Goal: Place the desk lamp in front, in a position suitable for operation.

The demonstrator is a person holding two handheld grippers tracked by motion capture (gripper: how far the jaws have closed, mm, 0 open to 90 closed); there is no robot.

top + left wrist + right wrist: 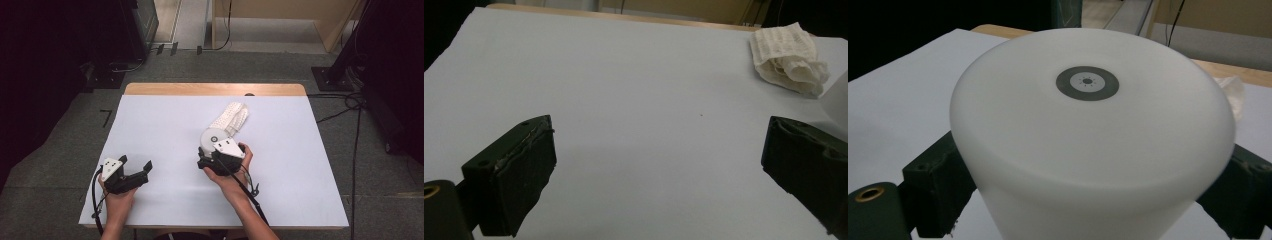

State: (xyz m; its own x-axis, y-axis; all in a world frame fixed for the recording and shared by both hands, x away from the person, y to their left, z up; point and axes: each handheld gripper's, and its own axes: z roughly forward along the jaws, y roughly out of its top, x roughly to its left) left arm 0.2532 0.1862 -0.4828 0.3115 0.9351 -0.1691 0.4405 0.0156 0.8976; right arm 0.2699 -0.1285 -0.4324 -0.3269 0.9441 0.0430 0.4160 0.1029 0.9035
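The right gripper view looks close onto a white cup (1093, 135) turned bottom up, with a grey ring mark at the centre of its flat base; the high view shows the same cup (212, 137) small, near the middle of the white surface (160, 120). The right tool (212, 152) has one black jaw against each side of the cup, clamped on it, and the cup fills the space between the jaws. Whether anything lies inside the cup cannot be told.

A crumpled white cloth (231, 118) lies just beyond the cup in the high view, touching or nearly touching it. The left gripper view shows the cloth (788, 58) at its far right with its ribbed weave and folds plain.

The left tool (134, 167) rests at the near left of the surface, well apart from the cup, its jaws spread wide with bare surface between them.
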